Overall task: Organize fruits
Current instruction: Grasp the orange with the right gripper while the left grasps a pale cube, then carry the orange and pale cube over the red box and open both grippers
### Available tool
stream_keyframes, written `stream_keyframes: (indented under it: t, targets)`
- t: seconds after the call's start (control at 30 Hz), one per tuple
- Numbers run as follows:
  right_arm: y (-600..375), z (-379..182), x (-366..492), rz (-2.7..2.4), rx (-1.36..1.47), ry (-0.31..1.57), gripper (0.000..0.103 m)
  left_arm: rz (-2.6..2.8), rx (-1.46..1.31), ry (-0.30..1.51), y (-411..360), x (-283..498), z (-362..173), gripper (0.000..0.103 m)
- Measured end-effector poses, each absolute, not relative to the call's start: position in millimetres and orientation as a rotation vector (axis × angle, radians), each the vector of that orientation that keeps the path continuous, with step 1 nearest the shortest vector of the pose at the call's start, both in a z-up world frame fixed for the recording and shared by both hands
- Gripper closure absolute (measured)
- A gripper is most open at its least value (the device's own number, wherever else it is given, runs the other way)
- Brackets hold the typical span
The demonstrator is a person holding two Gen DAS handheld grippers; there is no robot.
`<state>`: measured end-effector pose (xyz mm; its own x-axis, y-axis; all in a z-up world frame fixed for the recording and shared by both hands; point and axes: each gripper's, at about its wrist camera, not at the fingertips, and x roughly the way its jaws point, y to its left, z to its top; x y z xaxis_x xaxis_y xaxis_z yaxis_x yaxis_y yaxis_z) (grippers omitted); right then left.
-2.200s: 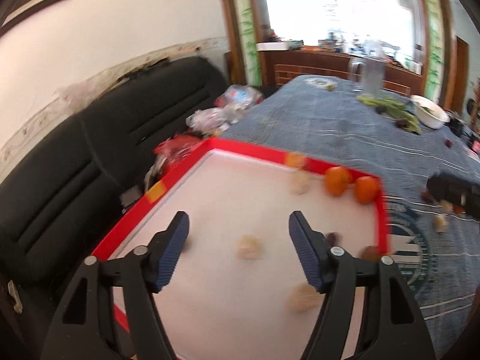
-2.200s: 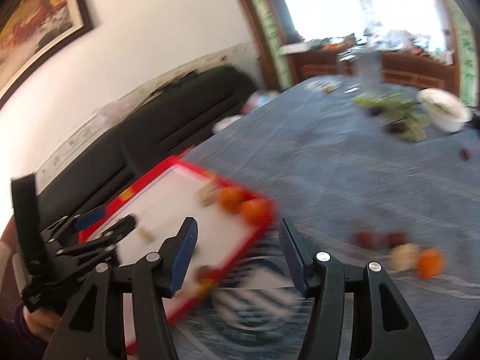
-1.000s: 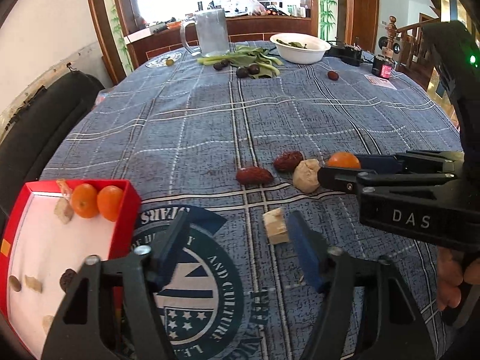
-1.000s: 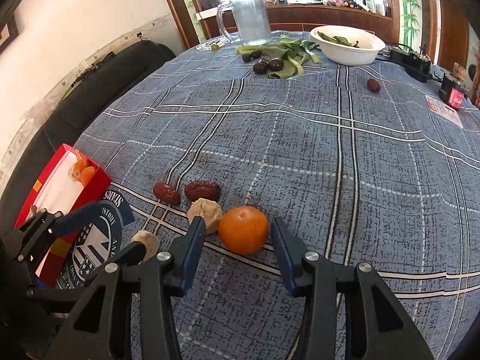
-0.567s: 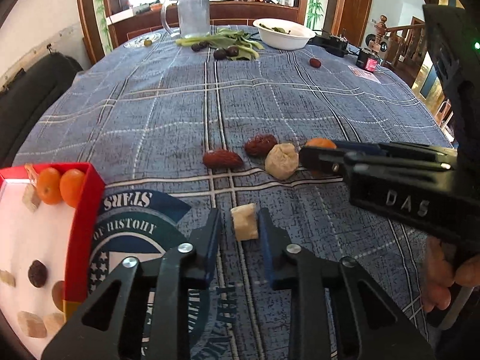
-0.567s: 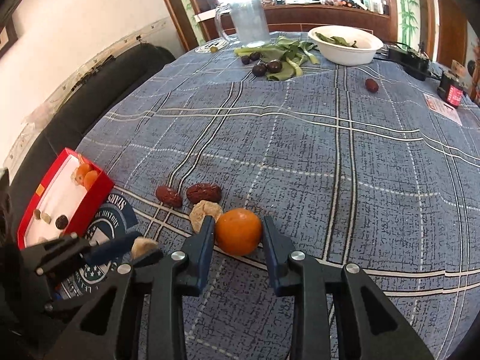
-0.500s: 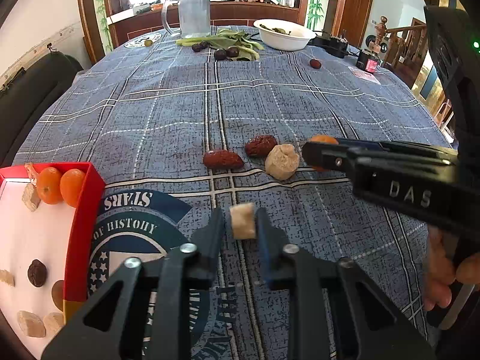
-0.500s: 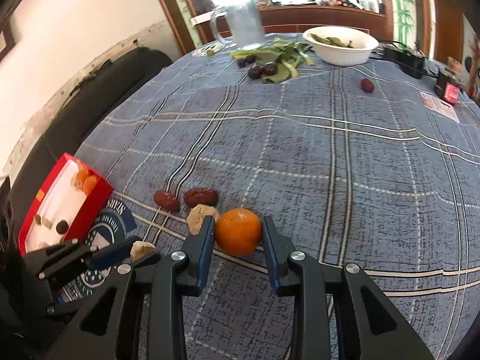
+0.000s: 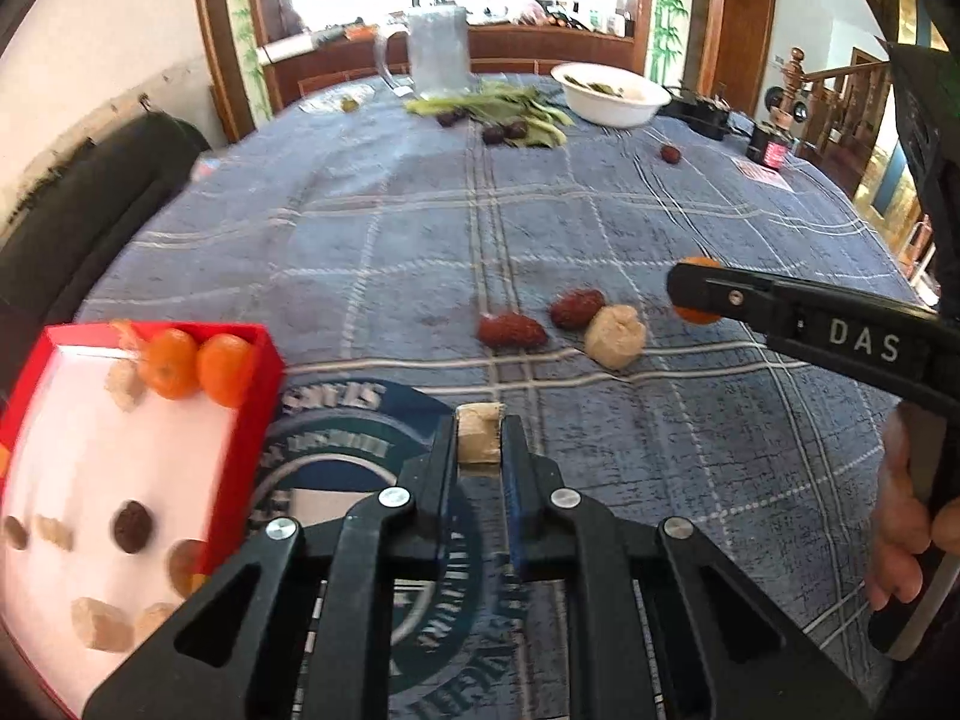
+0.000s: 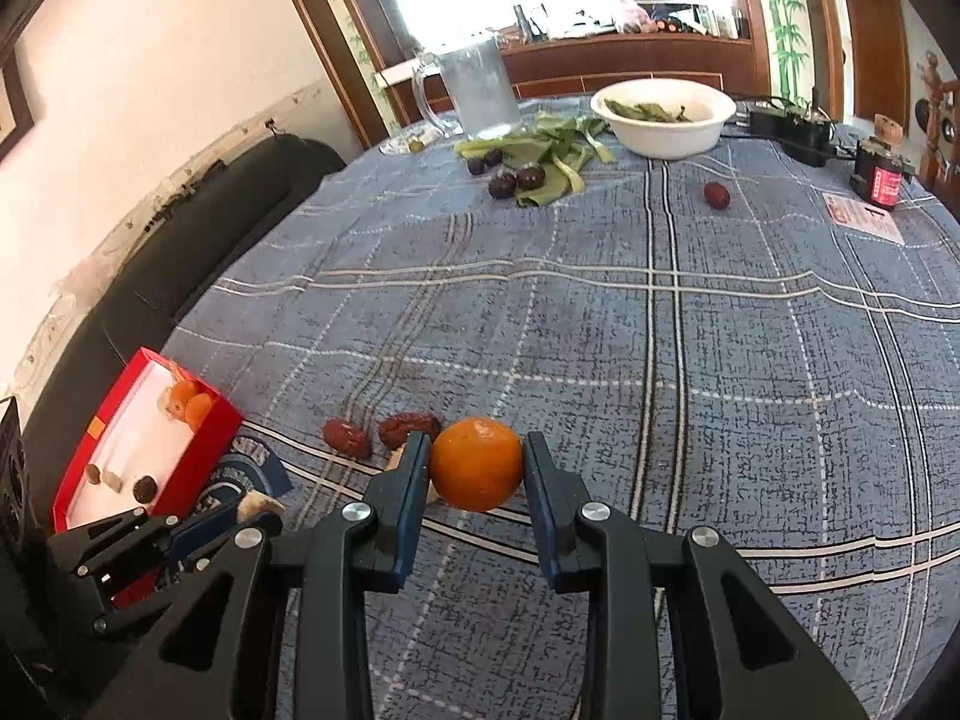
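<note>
My left gripper (image 9: 479, 441) is shut on a pale beige fruit chunk (image 9: 478, 437), held just above the blue plaid tablecloth. My right gripper (image 10: 477, 465) is shut on an orange (image 10: 477, 463), lifted slightly off the cloth; in the left wrist view the orange (image 9: 696, 317) peeks out behind that gripper's finger. Two red dates (image 9: 512, 329) and a beige lump (image 9: 615, 337) lie on the cloth between the grippers. A red tray (image 9: 255, 339) with a white floor at the left holds two oranges (image 9: 198, 363), a dark date and several beige pieces.
Far across the table stand a glass mug (image 10: 474, 90), a white bowl (image 10: 663, 114), green leaves with dark plums (image 10: 528, 168), a lone red date (image 10: 716, 194) and black chargers (image 10: 792, 126). A black sofa (image 10: 198, 228) runs along the left table edge. A hand (image 9: 906, 534) holds the right gripper.
Both grippers swung from the red tray to the loose fruit. The left jaws closed on the beige chunk and lifted it; the right jaws closed on the orange and raised it slightly.
</note>
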<state>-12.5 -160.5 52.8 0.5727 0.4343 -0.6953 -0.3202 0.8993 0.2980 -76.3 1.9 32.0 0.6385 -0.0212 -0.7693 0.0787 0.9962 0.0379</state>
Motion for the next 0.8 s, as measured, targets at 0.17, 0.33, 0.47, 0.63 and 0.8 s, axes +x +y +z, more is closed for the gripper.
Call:
stream_keyframes:
  t: [0.17,0.33,0.47,0.63,0.8]
  targets:
    - [-158,60,-20,0.470,0.160,0.796,0.073,-0.023,0.080,0.833,8,-83,41,0.087]
    - [-155,65,-25,0.494,0.155,0.752,0.073,0.000,0.091,0.796,10,-90,49,0.087]
    - [-149,66,-30,0.509,0.132,0.735,0.073,0.016,0.090,0.782,12,-93,53,0.087]
    - [-141,66,-35,0.526,0.099,0.714,0.073,0.035,0.083,0.777,16,-95,56,0.087]
    - [-133,67,-42,0.547,0.063,0.685,0.073,0.053,0.083,0.769,18,-96,58,0.087]
